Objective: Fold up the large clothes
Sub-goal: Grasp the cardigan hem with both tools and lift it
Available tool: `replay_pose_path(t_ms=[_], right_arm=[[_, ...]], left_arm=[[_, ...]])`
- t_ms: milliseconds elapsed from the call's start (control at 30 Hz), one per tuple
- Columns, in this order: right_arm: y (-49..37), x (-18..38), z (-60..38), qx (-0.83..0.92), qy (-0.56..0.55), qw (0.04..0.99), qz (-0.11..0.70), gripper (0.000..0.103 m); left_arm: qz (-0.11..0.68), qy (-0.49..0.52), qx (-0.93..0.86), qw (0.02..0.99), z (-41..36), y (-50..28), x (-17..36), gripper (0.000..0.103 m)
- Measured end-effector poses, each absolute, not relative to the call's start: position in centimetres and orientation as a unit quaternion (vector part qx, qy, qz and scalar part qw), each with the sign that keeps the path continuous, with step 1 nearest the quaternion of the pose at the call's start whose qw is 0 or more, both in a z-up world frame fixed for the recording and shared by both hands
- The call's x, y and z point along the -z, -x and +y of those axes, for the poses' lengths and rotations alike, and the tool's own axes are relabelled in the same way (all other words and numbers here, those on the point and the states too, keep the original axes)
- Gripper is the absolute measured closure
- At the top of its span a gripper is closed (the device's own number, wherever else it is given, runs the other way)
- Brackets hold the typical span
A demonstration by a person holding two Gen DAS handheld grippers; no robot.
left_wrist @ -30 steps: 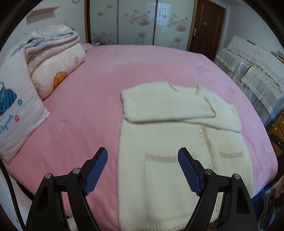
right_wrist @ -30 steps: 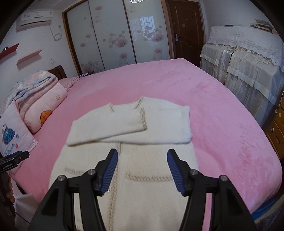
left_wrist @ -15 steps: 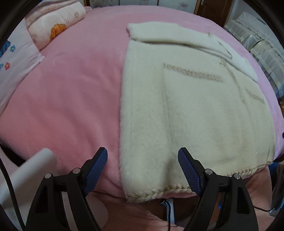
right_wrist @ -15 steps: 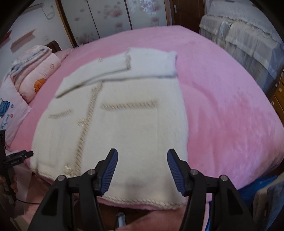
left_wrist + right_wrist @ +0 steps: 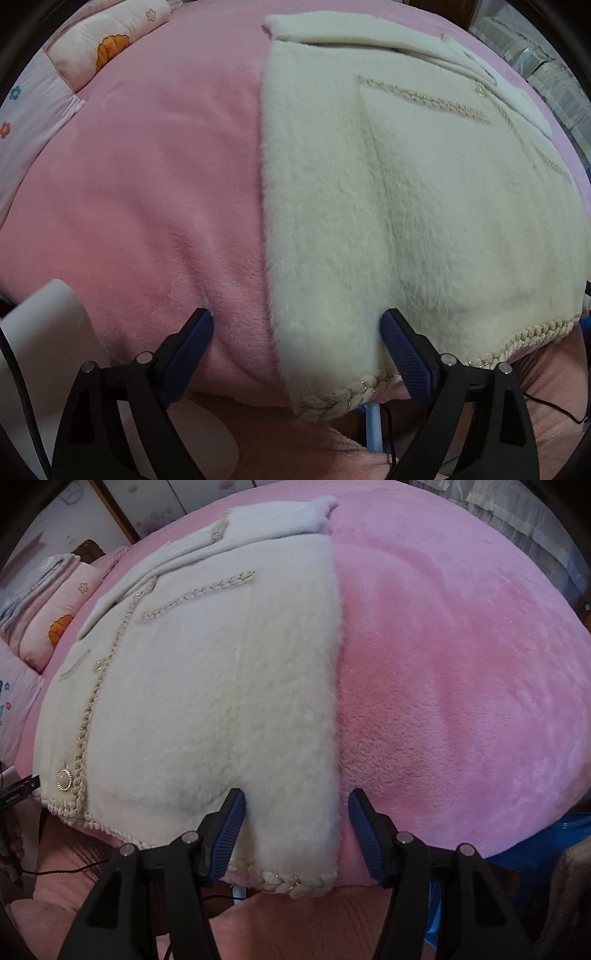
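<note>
Two grippers are at work here, one in each of our hands, and both stand with their jaws spread wide, gripping nothing. Our left gripper [image 5: 297,332] straddles the near left corner of the cream fluffy cardigan [image 5: 406,206]: its right pad presses into the pile just above the braided hem [image 5: 351,397], while its left pad rests on the pink blanket [image 5: 147,192] beside the garment's left edge, which runs between the two fingers. Our right gripper [image 5: 295,810] mirrors this at the cardigan's [image 5: 207,686] near right corner: the left pad sits against the fleece, the right pad is on the bare blanket [image 5: 461,664] just outside the right edge, and that edge with its strip of hem [image 5: 291,882] lies between the fingers. The cardigan lies flat and face up on the bed ahead of both tools, its hem hanging just over the near edge of the mattress below the fingertips. Farther ahead, the sleeves [image 5: 369,33] are folded across the chest at the far end of the garment. A braided pocket trim [image 5: 199,592] and the buttoned front placket [image 5: 86,723] show ahead and to the left of our right gripper, with a round pearl button [image 5: 63,779] low near the hem. Pillows [image 5: 107,48] lie far ahead to the left of our left gripper. A white rounded object [image 5: 48,332] sits close by at that tool's left side; what it is we cannot tell.
</note>
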State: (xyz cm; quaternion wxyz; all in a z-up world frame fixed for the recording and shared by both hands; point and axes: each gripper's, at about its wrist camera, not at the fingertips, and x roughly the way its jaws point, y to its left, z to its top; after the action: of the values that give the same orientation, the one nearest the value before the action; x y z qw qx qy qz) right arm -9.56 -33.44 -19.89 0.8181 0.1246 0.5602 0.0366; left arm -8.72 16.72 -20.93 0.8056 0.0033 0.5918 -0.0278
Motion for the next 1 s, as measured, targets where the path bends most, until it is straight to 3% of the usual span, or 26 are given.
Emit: replay_pose_path(t_ms=[100,367,433,500,533,567,733,833,1000], right_arm=[[9.5,20.1,-33.4,-0.044,-0.127,0.818,0.56,0.044],[9.4,20.7,-33.4,-0.05,-0.122,0.821,0.556,0.047],[9.0,20.5,-32.7,-0.052,-0.111,0.821,0.557,0.061],[8.7,20.1,-32.0,-0.059,-0.103,0.819,0.561,0.081],[8.6,19.8,-31.6,-0.065,-0.1,0.819,0.561,0.088],[8.5,19.4,-30.8,-0.06,-0.081,0.82,0.563,0.089],[8.2,19.2,-30.5,-0.053,-0.081,0.82,0.565,0.09],[8.1,18.7,-30.9,-0.057,-0.102,0.819,0.561,0.091],[8.2,16.2,-31.5,-0.079,-0.147,0.828,0.535,0.091]], left_arm=[[0.596,0.004,0.033,0.803,16.3,8.9,21.7,0.002],[0.591,0.011,0.042,0.805,16.6,9.0,22.3,0.002],[0.59,0.006,0.047,0.806,16.3,9.1,22.0,0.012],[0.589,0.0,0.056,0.806,16.1,9.2,21.4,0.036],[0.588,-0.002,0.063,0.806,15.7,9.3,21.1,0.045],[0.588,-0.006,0.071,0.806,15.2,9.4,20.8,0.061],[0.597,-0.018,0.051,0.801,14.5,9.1,20.2,0.075],[0.608,0.035,0.073,0.79,15.4,8.6,19.5,0.092],[0.599,0.123,0.135,0.779,16.2,7.9,17.0,0.093]])
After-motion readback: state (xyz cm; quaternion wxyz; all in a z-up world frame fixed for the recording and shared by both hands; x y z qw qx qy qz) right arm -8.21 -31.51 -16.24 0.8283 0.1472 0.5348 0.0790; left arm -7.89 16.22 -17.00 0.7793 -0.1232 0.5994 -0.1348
